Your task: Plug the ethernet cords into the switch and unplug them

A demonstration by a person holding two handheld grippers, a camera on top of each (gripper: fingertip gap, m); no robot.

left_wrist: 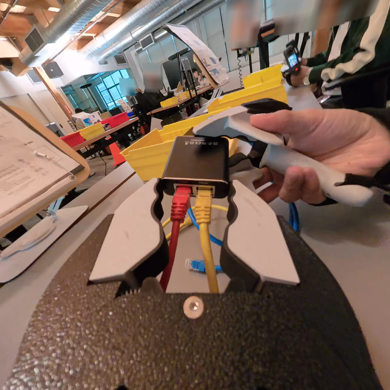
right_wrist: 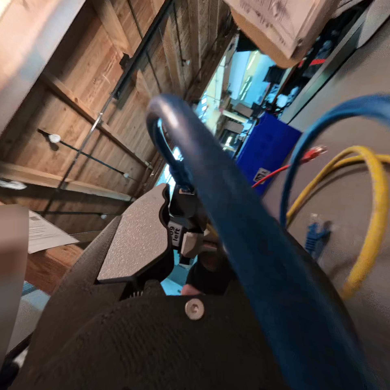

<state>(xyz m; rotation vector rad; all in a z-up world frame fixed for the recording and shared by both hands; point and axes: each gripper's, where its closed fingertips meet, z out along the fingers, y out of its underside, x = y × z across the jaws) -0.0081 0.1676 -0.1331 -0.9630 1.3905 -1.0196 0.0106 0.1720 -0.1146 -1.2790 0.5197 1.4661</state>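
Observation:
My left gripper (left_wrist: 195,183) is shut on the black switch (left_wrist: 196,160) and holds it off the grey table (left_wrist: 327,242). A red cord (left_wrist: 180,202) sits in the switch's left port and a yellow cord (left_wrist: 203,203) in its right port. My right gripper (left_wrist: 221,126), held by a hand, reaches over the switch's far end. In the right wrist view the right gripper (right_wrist: 190,196) has its jaws apart beside one blue cord plug (right_wrist: 185,190) at the switch (right_wrist: 183,209). The blue cord (right_wrist: 242,221) drapes over the gripper and hides one finger. The cord's other plug (left_wrist: 195,266) lies on the table.
Yellow bins (left_wrist: 152,156) stand behind the switch. A paper on a stand (left_wrist: 31,160) is at the left. A person in a green jacket (left_wrist: 348,63) works at the far right. A blue bin (right_wrist: 268,152), a loose red plug (right_wrist: 314,152) and yellow cord loops (right_wrist: 375,200) lie on the table.

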